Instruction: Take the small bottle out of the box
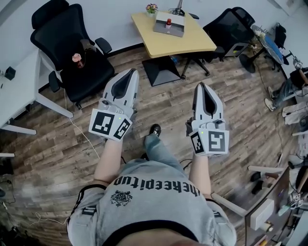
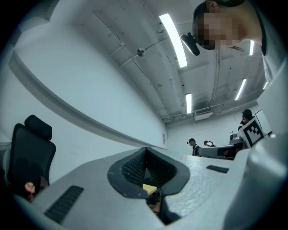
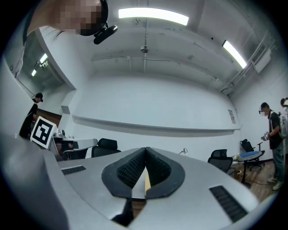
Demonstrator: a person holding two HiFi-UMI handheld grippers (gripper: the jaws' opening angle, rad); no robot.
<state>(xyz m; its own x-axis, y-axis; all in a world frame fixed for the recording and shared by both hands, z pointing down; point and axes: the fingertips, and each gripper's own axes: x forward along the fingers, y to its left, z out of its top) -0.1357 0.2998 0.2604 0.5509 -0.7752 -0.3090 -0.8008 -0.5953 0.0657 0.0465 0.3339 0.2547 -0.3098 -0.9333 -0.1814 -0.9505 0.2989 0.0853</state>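
Bottle: a small bottle with a red cap stood inside the box, at 12 o'clock from the person and well apart from both grippers.
Bottle axis: its long axis looked upright with the red cap on top. It was too small in the head view to tell any lean.
Box: grey and low, it sat on the table toward the table's far edge, near the white wall.
Left gripper: the left gripper had its jaws pressed together with nothing between them. It pointed toward 12 o'clock, over the floor.
Right gripper: the right gripper also had its jaws closed on nothing. It pointed toward 12 o'clock, level with the left gripper and apart from it.
Table: it had a pale wood top on a black base, with a flower pot at the box's 10 o'clock.
Between grippers and box: the near edge of the table and its black base lay at 12 o'clock.
Left chair: a black left chair stood at 10 o'clock with a pink-topped thing on its seat.
Right chair: a black right chair stood at 1 o'clock, just beside the table.
Desk: a white desk stood at 9 o'clock, with a cable trailing on the floor near it.
Person: a grey shirt and one shoe showed between the two forearms.
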